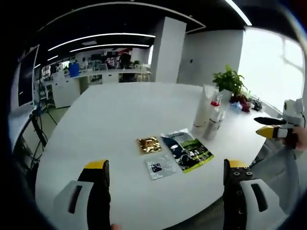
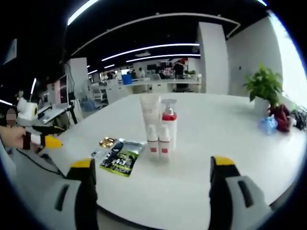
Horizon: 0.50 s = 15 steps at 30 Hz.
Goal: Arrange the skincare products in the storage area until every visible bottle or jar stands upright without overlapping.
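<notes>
where plant (image 1: 229,80) stands | white table (image 1: 120,110) | open-plan office

In the right gripper view, bare table (image 2: 230,143) lies from 12 to 3 o'clock; bottles (image 2: 160,127) stand at 11, sachets (image 2: 120,157) at 10.

— Can you read anything on the green and dark sachet (image 1: 188,149) on the table (image 1: 120,110)?
— No. It carries print, but too blurred to make out.
— The bottles (image 2: 158,128) with red bands?
— Their labels are too small to read.
— The gold packet (image 1: 148,144) or the small clear packet (image 1: 160,166)?
— Nothing legible on either.
</notes>
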Motion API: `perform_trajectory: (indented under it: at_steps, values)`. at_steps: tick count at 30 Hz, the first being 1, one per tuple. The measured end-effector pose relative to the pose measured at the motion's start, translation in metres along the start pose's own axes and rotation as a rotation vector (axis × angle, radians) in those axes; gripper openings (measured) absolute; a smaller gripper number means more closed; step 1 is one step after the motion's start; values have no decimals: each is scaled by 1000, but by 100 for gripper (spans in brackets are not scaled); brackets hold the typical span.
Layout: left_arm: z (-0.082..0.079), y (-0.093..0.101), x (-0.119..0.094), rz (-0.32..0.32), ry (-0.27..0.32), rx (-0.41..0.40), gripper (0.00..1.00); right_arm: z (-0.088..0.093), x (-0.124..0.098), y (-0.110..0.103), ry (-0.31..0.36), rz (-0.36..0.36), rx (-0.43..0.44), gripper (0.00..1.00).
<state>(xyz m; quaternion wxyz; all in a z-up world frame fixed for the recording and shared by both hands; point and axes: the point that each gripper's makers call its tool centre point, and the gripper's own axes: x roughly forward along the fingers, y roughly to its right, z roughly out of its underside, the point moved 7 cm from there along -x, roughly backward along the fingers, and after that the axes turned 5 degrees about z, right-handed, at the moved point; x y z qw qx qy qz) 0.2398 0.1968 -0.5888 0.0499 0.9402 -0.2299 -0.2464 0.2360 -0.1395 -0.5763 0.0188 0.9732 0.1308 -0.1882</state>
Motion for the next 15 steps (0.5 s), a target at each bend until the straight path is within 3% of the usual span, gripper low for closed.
perform_trajectory:
  at_steps: [15]
  values:
    - [3, 0, 0, 1, -20, 9, 97, 2, 2, -1, -12, -6, -18, 99]
